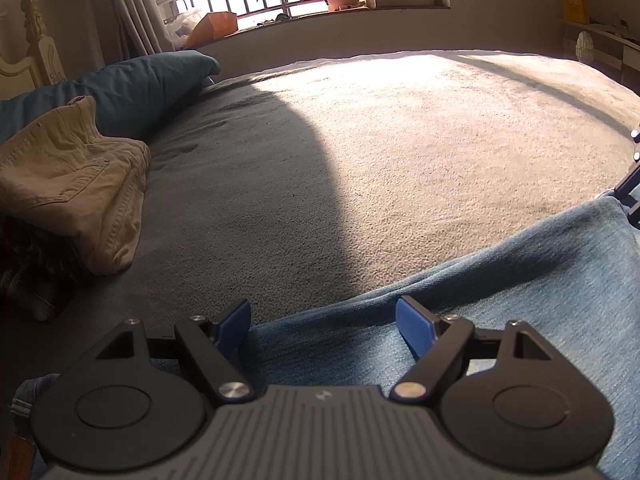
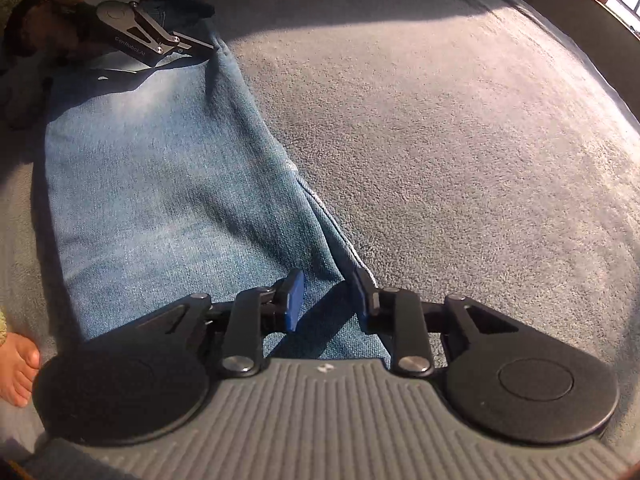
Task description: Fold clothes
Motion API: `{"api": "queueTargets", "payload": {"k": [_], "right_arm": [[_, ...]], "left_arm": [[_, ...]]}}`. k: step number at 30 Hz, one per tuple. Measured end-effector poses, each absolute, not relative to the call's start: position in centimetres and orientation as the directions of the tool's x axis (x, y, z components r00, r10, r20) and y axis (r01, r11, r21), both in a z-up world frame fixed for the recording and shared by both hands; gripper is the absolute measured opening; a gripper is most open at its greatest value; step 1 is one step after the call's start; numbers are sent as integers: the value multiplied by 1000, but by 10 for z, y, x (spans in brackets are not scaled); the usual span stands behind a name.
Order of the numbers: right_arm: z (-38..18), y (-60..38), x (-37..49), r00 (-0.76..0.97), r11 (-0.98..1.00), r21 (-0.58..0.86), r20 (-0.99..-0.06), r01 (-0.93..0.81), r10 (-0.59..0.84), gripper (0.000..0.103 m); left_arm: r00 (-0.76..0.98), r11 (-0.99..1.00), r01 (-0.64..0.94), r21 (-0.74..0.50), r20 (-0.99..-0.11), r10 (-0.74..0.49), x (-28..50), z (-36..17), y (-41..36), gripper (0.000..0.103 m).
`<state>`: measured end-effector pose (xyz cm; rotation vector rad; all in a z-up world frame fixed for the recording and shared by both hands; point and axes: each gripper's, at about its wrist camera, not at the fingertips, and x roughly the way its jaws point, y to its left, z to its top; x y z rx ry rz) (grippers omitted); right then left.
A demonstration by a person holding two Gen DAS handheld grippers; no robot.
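Blue pads of the left gripper (image 1: 323,322) stand wide apart over the near edge of the jeans (image 1: 500,280), gripping nothing. Right gripper (image 2: 326,300) also parted, less wide, straddling the seam edge of the same jeans at their near end; whether a pad touches cloth, cannot tell. Jeans lie long and flat across the grey bed cover (image 2: 460,140), faded blue denim, mild creases, one long edge rolled slightly. Risks as judged: a pinch on the rolled seam could take only the top layer, so the layers drag apart; uneven lift at the two ends would skew the fold. Beige trousers (image 1: 68,176) sit bunched far left, beside a teal pillow (image 1: 140,84)
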<state>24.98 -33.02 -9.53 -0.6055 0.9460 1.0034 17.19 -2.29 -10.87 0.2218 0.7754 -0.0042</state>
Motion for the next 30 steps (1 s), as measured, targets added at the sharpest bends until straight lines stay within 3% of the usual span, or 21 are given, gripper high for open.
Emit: {"api": "queueTargets", "payload": {"k": [3,7,10,19,23,26,30], "right_arm": [[-94,-331,252,188,466,37,-884,-884,428,19],[-91,-319,223,304,436,-126,-879,-891,367,3],[-82,-315,206,405,429,-246,-852,-869,332,0],[-107,-304,198,521,356,-421,-812,-834,262,0],[-114,-305,197,552,402,-429,-790,-809,266,1],[-113,-308,195,579,455,-428,-770,-780,268,1],[-118,-305,189,634,528,-445,-731,-724,253,2]], "left_arm": [[716,977,84,197,-693,78,172,-109,-23,82],[717,977,84,196,-692,77,172,-109,-23,82],[718,978,84,193,-692,75,172,-109,-22,82],[724,972,84,218,-683,91,170,-106,-25,82],[759,961,89,260,-643,104,164,-93,-35,76],[795,957,139,255,-605,46,160,-77,-52,76],[760,944,298,141,-633,-146,167,-63,-95,76]]}}
